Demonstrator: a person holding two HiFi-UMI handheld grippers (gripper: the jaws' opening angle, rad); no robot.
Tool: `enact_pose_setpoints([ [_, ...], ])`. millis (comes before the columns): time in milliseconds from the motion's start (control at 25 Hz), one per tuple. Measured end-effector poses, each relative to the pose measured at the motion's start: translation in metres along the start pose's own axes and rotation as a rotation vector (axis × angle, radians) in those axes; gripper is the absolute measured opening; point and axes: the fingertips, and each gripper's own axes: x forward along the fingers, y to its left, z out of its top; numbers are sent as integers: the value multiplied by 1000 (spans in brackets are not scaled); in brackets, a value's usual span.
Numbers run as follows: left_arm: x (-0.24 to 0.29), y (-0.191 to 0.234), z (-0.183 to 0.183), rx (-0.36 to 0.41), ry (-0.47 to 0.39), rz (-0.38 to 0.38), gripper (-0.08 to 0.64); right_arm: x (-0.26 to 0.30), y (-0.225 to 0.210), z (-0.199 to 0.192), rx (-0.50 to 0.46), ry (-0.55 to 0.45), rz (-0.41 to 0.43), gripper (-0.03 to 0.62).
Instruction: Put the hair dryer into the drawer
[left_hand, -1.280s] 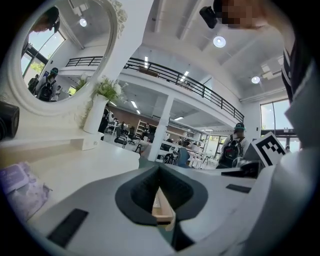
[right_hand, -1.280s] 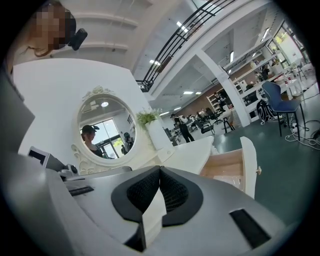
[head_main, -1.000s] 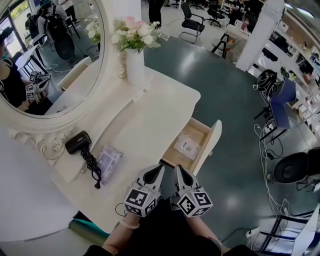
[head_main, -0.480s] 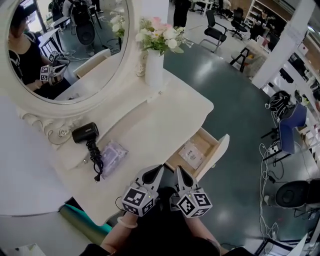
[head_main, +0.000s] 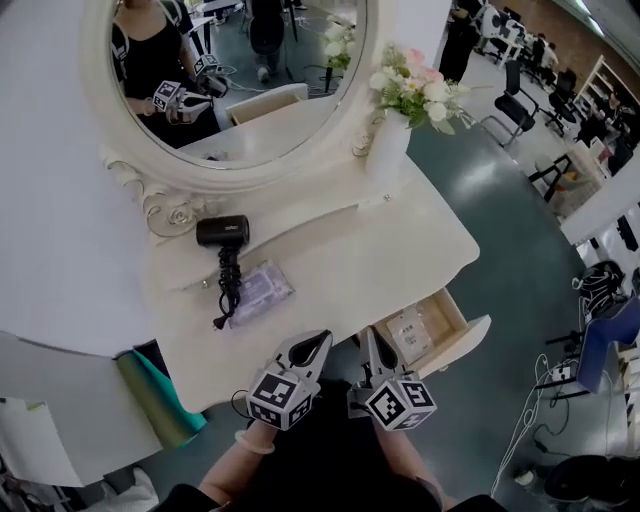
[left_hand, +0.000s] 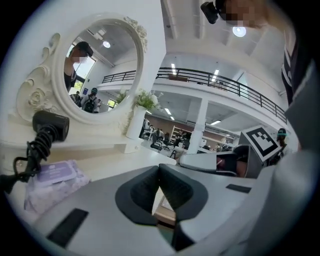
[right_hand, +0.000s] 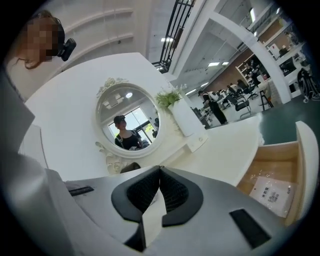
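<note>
Head view: the left gripper (head_main: 318, 343) and the right gripper (head_main: 371, 337) sit side by side at six o'clock, over the near edge of the white dressing table (head_main: 340, 250), both with jaws pressed together and empty. The black hair dryer (head_main: 222, 231) lies at about eleven o'clock from them, on the raised ledge under the oval mirror (head_main: 110, 130). Its coiled cord (head_main: 227, 285) trails toward six o'clock along the left edge of a purple wipes pack (head_main: 265, 290). The drawer (head_main: 470, 335) stands pulled out at two o'clock from the right gripper, with a white packet (head_main: 408, 333) inside. A vase of flowers (head_main: 388, 150) stands at one o'clock.

Left gripper view: the dark pads meet at their tips with nothing between them. The hair dryer is at nine o'clock, the wipes pack at eight.

Right gripper view: the pads touch, holding nothing. The open drawer shows at four o'clock, the mirror at eleven.
</note>
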Motion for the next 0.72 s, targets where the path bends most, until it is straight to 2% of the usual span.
enact_pose_setpoints([
  [280,-32,30,8,-44,-53,196,5,32,32,-13,-24,110,153,26],
  [520,-63,64,20,-62,-110,345,5,65,62,-21,-34,172,257,26],
  [720,-88,96,22,-78,-117,449,15,94,89,-26,-30,212,321,26],
])
